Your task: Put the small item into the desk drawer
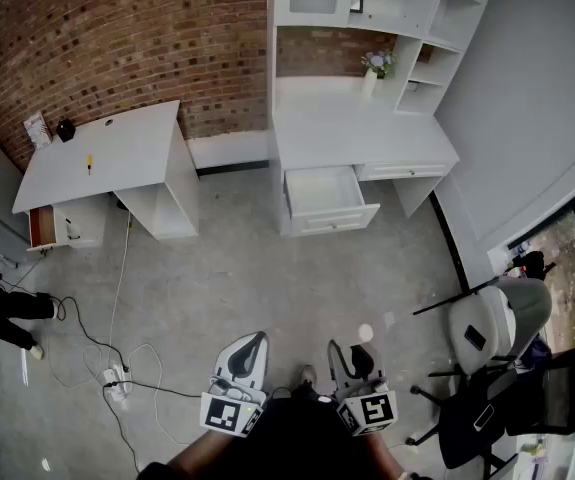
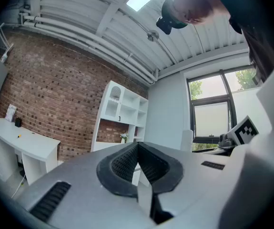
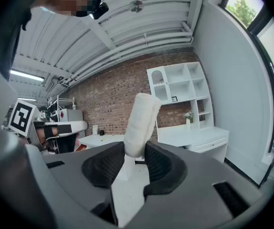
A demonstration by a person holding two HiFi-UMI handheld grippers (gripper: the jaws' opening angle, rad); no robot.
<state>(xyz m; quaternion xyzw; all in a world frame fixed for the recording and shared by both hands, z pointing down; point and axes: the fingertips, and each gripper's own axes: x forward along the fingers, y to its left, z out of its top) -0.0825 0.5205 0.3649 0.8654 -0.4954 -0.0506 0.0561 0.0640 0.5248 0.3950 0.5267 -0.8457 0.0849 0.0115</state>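
My right gripper (image 1: pixel 358 356) is shut on a small white roll-shaped item (image 3: pixel 141 120). The item stands up out of the jaws, and in the head view it shows as a pale spot (image 1: pixel 365 333) at their tip. My left gripper (image 1: pixel 248 353) is shut, its pads (image 2: pixel 127 162) meeting at the tip with nothing between them. Both grippers hang low over the grey floor, well back from the white desk (image 1: pixel 362 138). Its left drawer (image 1: pixel 324 194) is pulled open and looks empty. The right gripper view shows that desk (image 3: pixel 198 136) ahead to the right.
A second white desk (image 1: pixel 107 153) with small objects stands at the left. A white shelf unit (image 1: pixel 387 8) rises over the main desk. Cables and a power strip (image 1: pixel 115 378) lie on the floor at the left, and two office chairs (image 1: pixel 487 338) stand at the right.
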